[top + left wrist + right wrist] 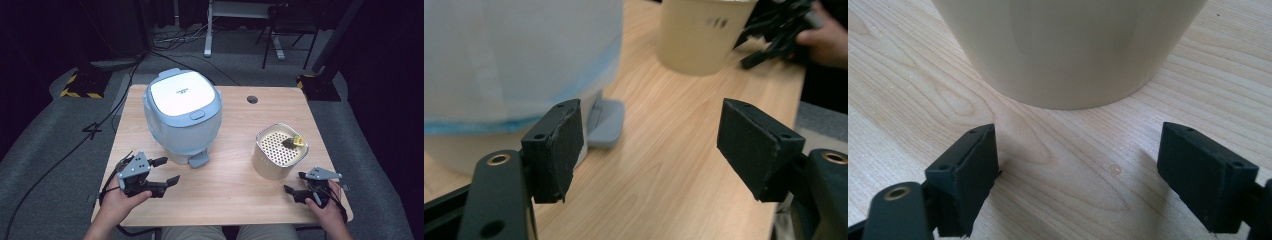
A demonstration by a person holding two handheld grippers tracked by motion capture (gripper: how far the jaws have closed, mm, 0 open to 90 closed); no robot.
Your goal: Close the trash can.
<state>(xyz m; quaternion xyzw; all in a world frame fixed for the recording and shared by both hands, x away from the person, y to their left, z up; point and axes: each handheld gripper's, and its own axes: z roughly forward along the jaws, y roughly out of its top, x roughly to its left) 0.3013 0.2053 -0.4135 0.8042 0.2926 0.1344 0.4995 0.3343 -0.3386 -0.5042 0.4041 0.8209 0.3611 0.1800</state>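
A pale blue and white appliance (183, 116) with a shut lid stands at the table's back left, a small grey tab (198, 160) at its foot. A cream perforated basket (279, 150) sits to the right, with a small yellow-and-dark item (295, 141) on its mesh. My left gripper (166, 171) rests open at the front left, jaws pointing right toward the appliance base (499, 100). My right gripper (296, 182) stands open at the front right, just short of the basket wall (1068, 50). Neither gripper holds anything.
The wooden table (225, 200) has bare surface between the two grippers. A round cable hole (252, 99) sits near the back edge. Beyond the table lie grey floor, cables and desk legs (208, 30).
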